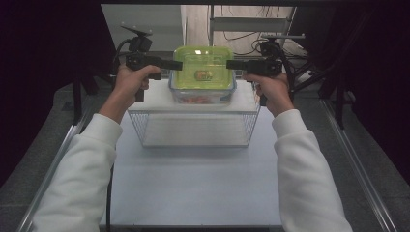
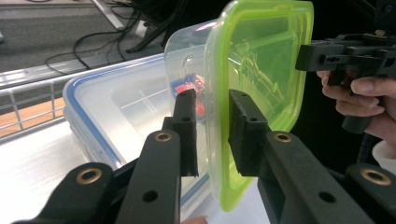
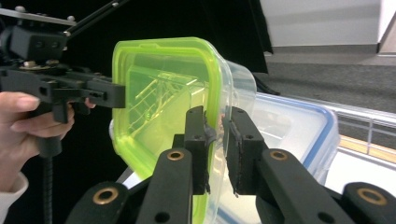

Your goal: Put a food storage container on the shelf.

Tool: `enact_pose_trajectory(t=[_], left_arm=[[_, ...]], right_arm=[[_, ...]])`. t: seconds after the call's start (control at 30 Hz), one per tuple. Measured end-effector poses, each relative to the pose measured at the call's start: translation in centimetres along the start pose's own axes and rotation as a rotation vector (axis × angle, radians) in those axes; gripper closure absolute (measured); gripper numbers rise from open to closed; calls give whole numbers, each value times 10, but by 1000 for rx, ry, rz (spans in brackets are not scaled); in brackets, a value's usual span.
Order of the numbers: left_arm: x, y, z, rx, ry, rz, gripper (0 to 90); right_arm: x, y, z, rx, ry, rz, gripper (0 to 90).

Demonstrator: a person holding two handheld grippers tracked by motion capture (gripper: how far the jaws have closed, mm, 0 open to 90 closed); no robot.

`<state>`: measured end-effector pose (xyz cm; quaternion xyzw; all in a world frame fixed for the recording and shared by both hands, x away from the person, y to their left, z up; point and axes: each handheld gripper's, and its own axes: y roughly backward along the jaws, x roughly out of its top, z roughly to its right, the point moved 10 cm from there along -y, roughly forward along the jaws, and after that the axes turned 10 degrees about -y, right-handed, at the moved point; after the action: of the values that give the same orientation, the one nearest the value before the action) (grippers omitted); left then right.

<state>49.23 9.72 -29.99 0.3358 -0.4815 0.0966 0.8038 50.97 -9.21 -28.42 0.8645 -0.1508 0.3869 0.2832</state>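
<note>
The green-lidded container [image 1: 203, 72], raised above the blue-rimmed box [image 2: 93, 116] near the worktop's far edge, sits between the left tool [image 1: 177, 65] and right tool [image 1: 231, 64], each clamped on an opposite rim.

White sleeves [image 1: 87, 159]; black tools [image 1: 167, 64] with brass-ringed screws

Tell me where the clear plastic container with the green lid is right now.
In the high view the clear plastic container with the green lid is at the table's far centre, held between the left gripper and right gripper, above a larger blue-rimmed container behind the wire basket.
</note>
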Motion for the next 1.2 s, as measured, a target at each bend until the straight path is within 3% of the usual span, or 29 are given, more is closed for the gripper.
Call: enact_pose_trajectory(t=[0.23,0.5,0.67,0.83,0.97,1.2], left_arm=[[-1,-9,-5,26,20,-9,729],[-2,-11,-8,24,64,1,696],[-4,-11,-11,26,73,3,642],[-4,-17,-12,20,54,3,406],[-2,-20,-12,34,42,17,305],[-3,-17,-12,41,23,25,264]], right_arm=[[6,-9,11,-48,-22,12,738],[10,-20,21,-41,-73,24,704],[9,-25,25,-54,-77,10,675],[7,-27,27,-78,-76,12,613],[6,-27,25,-89,-65,14,561],[-1,-23,19,-87,-56,5,544]])
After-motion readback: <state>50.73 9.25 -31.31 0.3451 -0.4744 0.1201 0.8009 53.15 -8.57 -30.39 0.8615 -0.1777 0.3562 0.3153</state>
